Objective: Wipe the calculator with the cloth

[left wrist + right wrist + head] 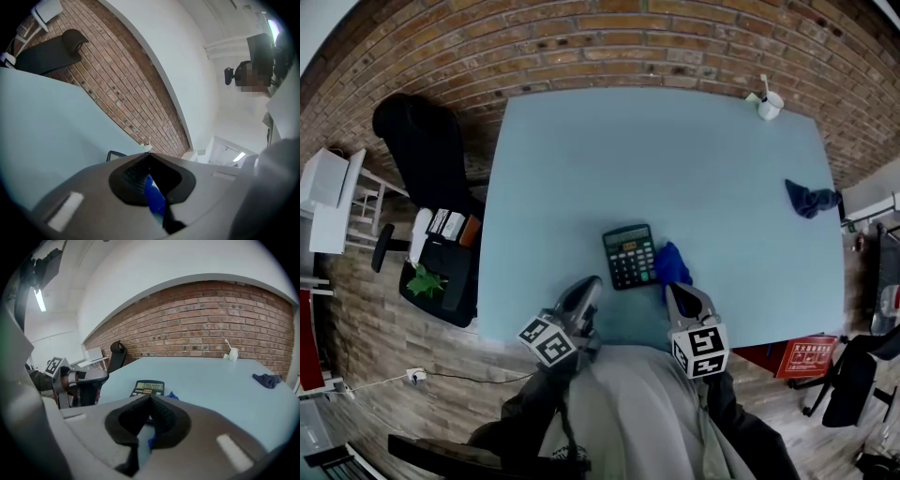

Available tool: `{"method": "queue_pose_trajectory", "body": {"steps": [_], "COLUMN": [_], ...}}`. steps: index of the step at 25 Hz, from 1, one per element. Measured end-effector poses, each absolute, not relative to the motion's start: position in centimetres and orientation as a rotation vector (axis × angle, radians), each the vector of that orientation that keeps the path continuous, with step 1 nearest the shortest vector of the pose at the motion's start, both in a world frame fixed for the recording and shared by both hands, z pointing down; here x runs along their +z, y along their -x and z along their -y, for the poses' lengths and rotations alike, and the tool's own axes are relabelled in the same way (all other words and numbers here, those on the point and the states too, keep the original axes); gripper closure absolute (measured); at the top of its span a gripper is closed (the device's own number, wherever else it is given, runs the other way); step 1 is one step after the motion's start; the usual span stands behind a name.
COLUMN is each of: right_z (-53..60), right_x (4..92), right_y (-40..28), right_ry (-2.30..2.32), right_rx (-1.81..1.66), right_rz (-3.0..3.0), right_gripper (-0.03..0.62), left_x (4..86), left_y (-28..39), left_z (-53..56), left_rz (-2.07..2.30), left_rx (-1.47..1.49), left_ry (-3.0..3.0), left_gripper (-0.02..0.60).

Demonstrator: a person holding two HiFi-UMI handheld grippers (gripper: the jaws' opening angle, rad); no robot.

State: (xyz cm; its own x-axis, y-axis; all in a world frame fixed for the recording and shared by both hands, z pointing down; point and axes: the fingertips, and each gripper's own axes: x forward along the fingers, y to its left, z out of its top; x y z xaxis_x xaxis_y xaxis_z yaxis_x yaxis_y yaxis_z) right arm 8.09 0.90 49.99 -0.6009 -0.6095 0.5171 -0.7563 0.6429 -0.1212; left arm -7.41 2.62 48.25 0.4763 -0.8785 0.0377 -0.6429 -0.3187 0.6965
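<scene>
We see both claws closed tip to tip with nothing pinched: the left gripper (590, 282) sits at the calculator's (629, 255) 7 o'clock, the right gripper (676, 289) at its 4 o'clock, just beside the blue cloth (672, 262) lying at its 3 o'clock. With jaws closed, we risk shoving the cloth aside instead of pinching it, and an unsteadied calculator could skate toward the table (581, 150) edge at 6 o'clock.

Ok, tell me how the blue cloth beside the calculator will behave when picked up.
The blue cloth lies crumpled in folds, so it will probably hang floppy from a pinch. It looks small and thin, so it is likely light. Pushed, it may bunch up rather than slide across the table.
</scene>
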Motion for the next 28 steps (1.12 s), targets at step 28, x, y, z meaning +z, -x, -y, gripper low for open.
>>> {"method": "queue_pose_trajectory", "body": {"steps": [28], "right_z": [0.5], "right_x": [51.0], "right_y": [-7.0], "right_ry": [-1.037], "right_rx": [0.409], "right_rz": [2.392], "right_gripper": [0.591], "left_x": [49.6], "left_y": [6.8], "left_z": [0.1], "left_rz": [1.159], "left_rx": [-0.465], "left_ry": [-2.075], "left_gripper": [0.592]}}
